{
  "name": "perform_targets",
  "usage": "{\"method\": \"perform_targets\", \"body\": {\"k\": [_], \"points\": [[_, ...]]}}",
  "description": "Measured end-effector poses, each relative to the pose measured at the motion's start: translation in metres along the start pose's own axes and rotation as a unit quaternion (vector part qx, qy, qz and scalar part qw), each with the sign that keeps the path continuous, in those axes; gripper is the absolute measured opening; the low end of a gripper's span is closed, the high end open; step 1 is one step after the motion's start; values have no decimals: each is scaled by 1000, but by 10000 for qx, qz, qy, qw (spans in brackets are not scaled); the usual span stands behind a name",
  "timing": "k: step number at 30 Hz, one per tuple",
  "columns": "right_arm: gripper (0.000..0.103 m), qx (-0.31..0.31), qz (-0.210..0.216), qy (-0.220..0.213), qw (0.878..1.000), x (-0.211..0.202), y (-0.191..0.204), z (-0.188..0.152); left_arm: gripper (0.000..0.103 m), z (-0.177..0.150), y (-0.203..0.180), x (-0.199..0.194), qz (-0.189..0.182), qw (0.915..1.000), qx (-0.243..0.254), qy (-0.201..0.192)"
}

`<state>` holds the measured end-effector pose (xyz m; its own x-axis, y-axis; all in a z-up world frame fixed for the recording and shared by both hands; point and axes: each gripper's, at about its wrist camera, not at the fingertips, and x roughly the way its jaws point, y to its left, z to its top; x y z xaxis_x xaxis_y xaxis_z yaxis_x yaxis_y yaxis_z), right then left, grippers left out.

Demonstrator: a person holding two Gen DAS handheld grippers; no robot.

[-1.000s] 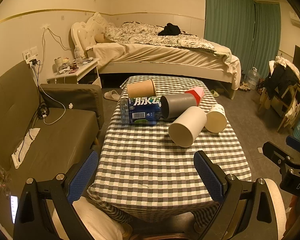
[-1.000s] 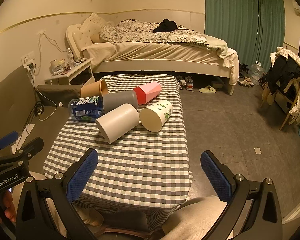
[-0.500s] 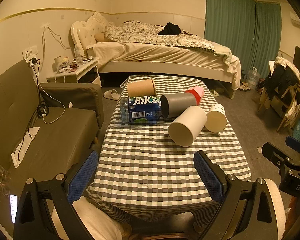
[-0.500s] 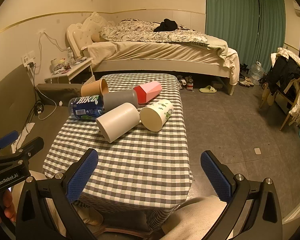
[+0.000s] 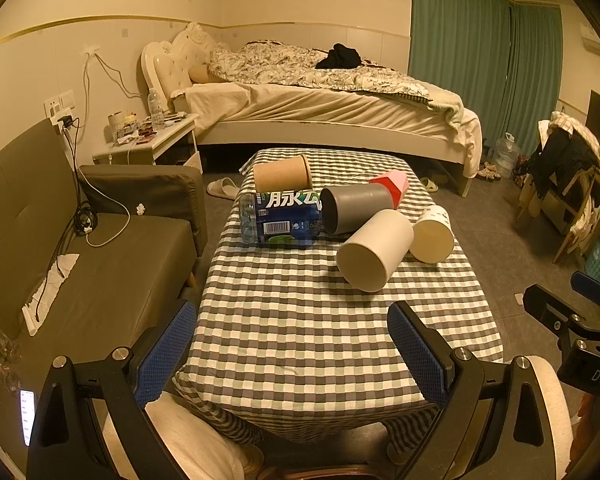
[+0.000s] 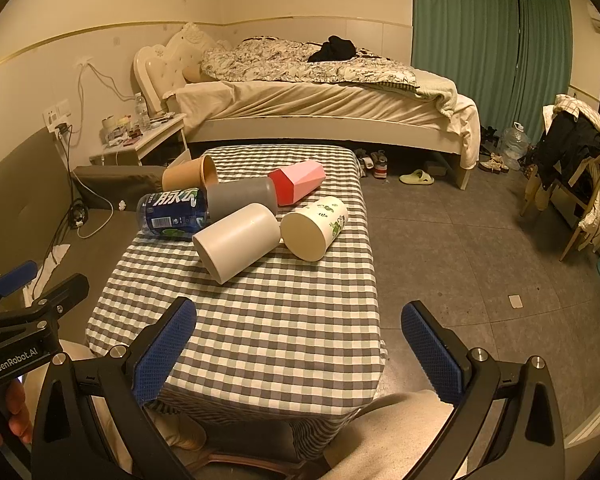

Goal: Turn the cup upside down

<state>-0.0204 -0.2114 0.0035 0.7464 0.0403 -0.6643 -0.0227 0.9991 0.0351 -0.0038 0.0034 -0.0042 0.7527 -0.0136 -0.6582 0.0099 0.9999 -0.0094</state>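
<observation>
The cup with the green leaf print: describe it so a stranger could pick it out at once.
Start at the checked table in front of the bed. In the cluster of tipped-over containers, take the one nearest the table's right edge, beside the plain white cup. The leaf-print cup alone has green sprigs on its side.

Five cups (image 5: 374, 251), one bottle (image 5: 280, 218), one table (image 5: 300, 340)

Dim warm yellow indoor light, source above, out of frame. Soft short shadows beside cups on checked table (image 5: 300, 320). No glare. Focus sharp at table; strong fisheye bending and black vignette toward corners.
</observation>
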Motion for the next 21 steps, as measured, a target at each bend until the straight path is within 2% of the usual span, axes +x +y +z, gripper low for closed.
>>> {"method": "perform_targets", "body": {"k": [18, 21], "points": [[103, -112, 36, -7, 9999, 4, 5, 0, 99, -8, -1, 3, 15, 10000, 13, 86], [103, -197, 62, 28, 9998, 5, 9, 5, 99, 1, 1, 13, 28, 9998, -51, 165]]}}
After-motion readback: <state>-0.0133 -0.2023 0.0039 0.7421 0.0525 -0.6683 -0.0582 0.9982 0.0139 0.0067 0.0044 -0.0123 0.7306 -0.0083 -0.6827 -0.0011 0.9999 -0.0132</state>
